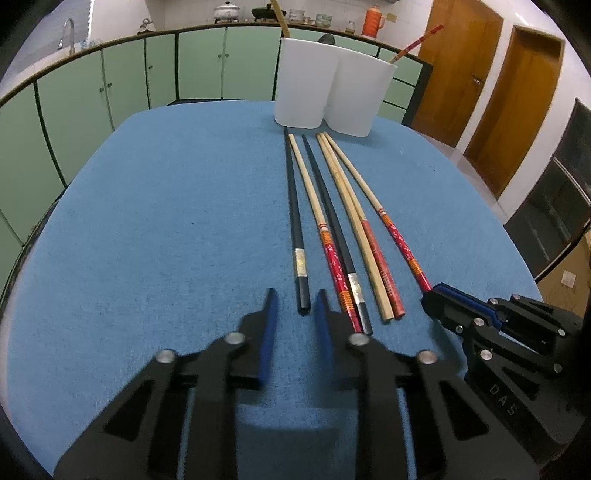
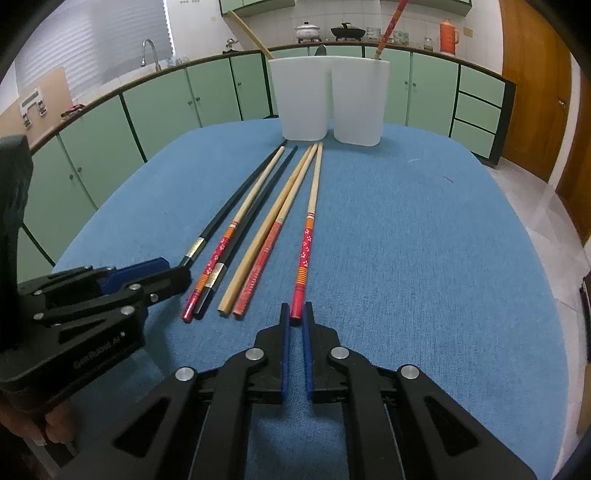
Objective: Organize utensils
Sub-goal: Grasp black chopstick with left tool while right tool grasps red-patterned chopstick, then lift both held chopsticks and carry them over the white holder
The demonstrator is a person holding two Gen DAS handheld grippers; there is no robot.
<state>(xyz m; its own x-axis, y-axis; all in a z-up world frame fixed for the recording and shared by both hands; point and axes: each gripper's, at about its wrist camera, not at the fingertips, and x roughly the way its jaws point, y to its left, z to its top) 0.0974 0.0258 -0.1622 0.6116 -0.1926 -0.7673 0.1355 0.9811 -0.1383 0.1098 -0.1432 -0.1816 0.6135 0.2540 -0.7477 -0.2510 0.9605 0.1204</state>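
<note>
Several chopsticks lie side by side on the blue cloth table (image 1: 166, 221). My left gripper (image 1: 293, 308) is open, its tips astride the near end of the leftmost black chopstick (image 1: 293, 206). My right gripper (image 2: 295, 314) is nearly closed around the near end of the rightmost red-handled chopstick (image 2: 308, 236), which also shows in the left wrist view (image 1: 391, 232). It still rests on the table. A white two-compartment holder (image 1: 325, 88) stands at the far edge. It holds a plain bamboo chopstick (image 1: 279, 16) and a red-handled chopstick (image 1: 417, 42).
Between the two gripped ones lie a red-patterned chopstick (image 1: 317, 218), a second black chopstick (image 1: 328, 210), a plain bamboo one (image 1: 351, 214) and a red-handled one (image 2: 258, 266). Green cabinets (image 1: 92, 110) and wooden doors (image 1: 517, 92) surround the table.
</note>
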